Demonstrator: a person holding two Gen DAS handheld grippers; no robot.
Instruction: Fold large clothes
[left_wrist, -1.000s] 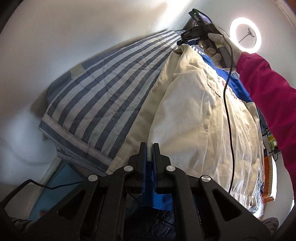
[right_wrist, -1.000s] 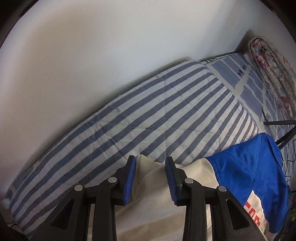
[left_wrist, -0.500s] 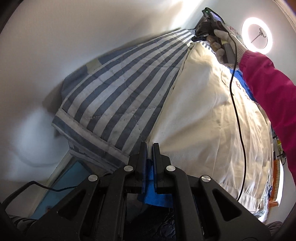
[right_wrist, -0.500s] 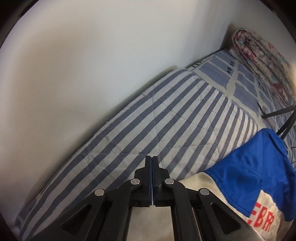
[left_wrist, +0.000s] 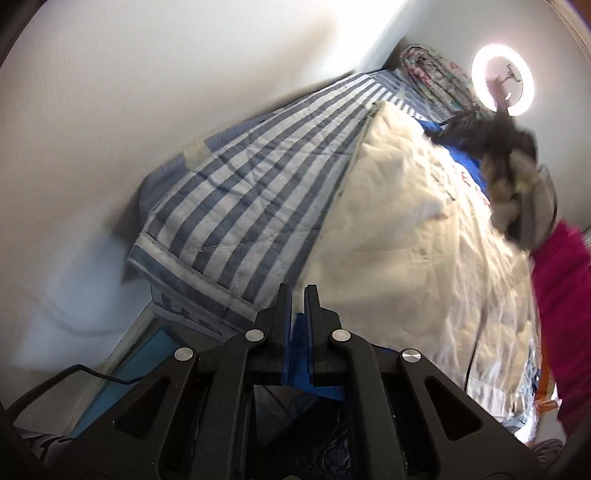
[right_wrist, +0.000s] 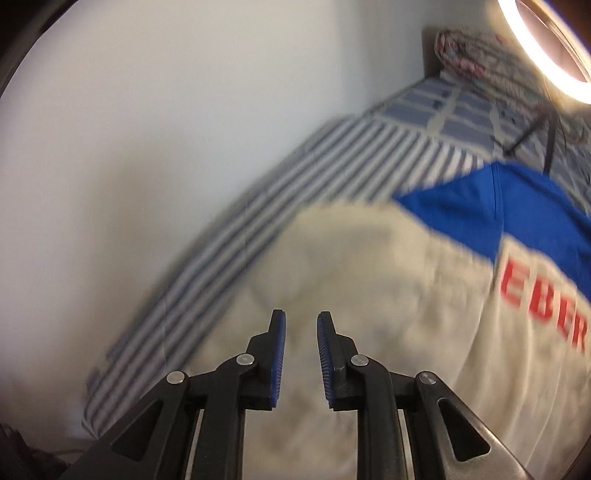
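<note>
A large cream garment (left_wrist: 413, 236) with a blue yoke and red letters lies spread on a striped bed; in the right wrist view (right_wrist: 369, 280) it fills the lower right. My left gripper (left_wrist: 298, 295) is shut on the garment's blue edge (left_wrist: 301, 354) at the bed's near end. My right gripper (right_wrist: 300, 325) is open and empty, held above the cream cloth. It also shows blurred in the left wrist view (left_wrist: 491, 129), over the garment's far part.
The blue-and-white striped quilt (left_wrist: 258, 177) lies beside a white wall (left_wrist: 147, 92). A folded floral blanket (left_wrist: 436, 74) sits at the bed's far end. A ring light (left_wrist: 502, 81) on a stand glows there. A pink sleeve (left_wrist: 561, 317) is at right.
My right gripper has opened, let go of the garment's far edge and pulled back above the cloth. My left gripper stays shut on the blue edge.
</note>
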